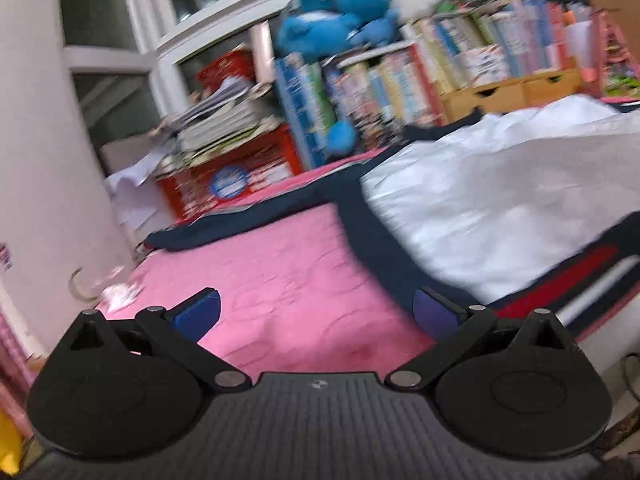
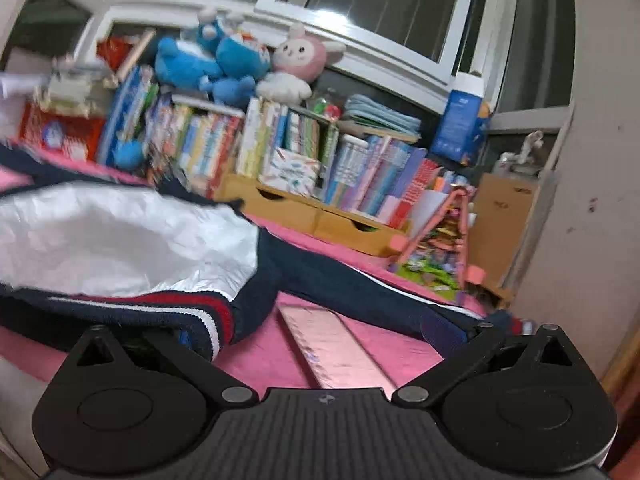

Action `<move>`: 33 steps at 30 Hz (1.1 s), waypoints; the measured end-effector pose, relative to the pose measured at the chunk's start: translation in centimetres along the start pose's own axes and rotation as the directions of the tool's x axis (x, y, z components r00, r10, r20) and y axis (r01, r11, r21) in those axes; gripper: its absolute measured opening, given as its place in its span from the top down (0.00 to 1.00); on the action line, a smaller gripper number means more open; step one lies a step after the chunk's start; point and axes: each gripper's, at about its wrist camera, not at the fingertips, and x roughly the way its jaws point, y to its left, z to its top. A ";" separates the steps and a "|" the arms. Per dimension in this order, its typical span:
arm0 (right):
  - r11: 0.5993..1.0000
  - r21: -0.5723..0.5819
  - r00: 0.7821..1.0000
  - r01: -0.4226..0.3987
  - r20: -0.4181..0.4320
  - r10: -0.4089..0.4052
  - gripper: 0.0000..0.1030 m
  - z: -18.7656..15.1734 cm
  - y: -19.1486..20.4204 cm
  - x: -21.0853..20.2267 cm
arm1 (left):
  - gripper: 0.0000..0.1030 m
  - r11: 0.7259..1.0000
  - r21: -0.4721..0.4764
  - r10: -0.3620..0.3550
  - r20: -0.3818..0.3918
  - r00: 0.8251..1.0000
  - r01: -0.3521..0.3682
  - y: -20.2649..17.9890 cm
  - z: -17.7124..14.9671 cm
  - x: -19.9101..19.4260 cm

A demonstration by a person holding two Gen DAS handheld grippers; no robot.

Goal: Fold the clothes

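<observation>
**Jacket spread flat, both grippers at its lower edge**

The jacket (image 1: 480,200) lies opened out on the pink bed cover (image 1: 280,272) — white body panel up, navy sleeves stretched to either side, the red, white and navy striped hem (image 2: 208,316) nearest the cameras. The left gripper (image 1: 316,312) is spread wide with nothing between its pads, low over the cover just beside the jacket's corner. The right gripper (image 2: 304,332) also stands wide; its left finger is hidden behind the hem, so whether it touches cloth I cannot say.

This lie fits either a garment awaiting a fold or one smoothed between folds. For a clean fold, pinch fabric at matching points on both sides, lift evenly and keep the edges aligned. A pink ruler (image 2: 336,352) lying near the hem could snag.

No writing is readable — book spines (image 2: 280,148) and the blue box (image 2: 460,124) are blurred.
</observation>
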 end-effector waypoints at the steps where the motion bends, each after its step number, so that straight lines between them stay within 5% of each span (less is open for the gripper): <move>1: 1.000 -0.006 1.000 0.015 -0.020 -0.015 0.00 -0.4 -0.2 0.2 | 0.00 1.000 -0.010 -0.016 0.004 1.000 0.016 0.2 0.0 -0.3; 10: 0.996 -0.080 0.994 -0.026 -0.108 0.018 0.00 -2.9 0.9 0.9 | 0.00 0.982 -0.083 -0.163 0.053 0.985 0.167 2.1 -0.2 -2.8; 13: 0.997 -0.069 0.995 -0.027 -0.097 0.021 0.00 -2.7 1.1 0.9 | 0.00 0.963 0.049 -0.268 0.116 0.956 0.264 0.3 -0.2 -4.6; 17: 0.997 -0.009 0.994 -0.071 -0.082 0.070 0.00 -1.7 0.9 1.0 | 0.00 0.918 0.281 -0.329 0.144 0.933 0.280 -3.9 -1.1 -5.7; 21: 0.961 0.172 0.974 -0.214 -0.035 0.224 0.00 -1.0 -0.3 0.6 | 0.00 0.904 0.359 -0.297 0.132 0.946 0.234 -7.3 -1.4 -4.7; 27: 0.952 0.245 0.980 -0.182 -0.038 0.197 0.00 -0.4 -1.8 1.3 | 0.00 0.938 0.310 -0.203 0.124 0.971 0.157 -6.8 -0.7 -2.8; 29: 0.949 0.260 0.981 -0.176 -0.037 0.192 0.00 -0.1 -2.1 1.6 | 0.00 0.926 0.298 -0.274 0.112 0.955 0.231 -5.8 -0.6 -3.4; 33: 0.936 0.300 0.980 -0.184 -0.019 0.198 0.00 1.4 -2.1 2.6 | 0.00 0.870 0.319 -0.435 0.137 0.890 0.376 -5.2 -0.7 -5.5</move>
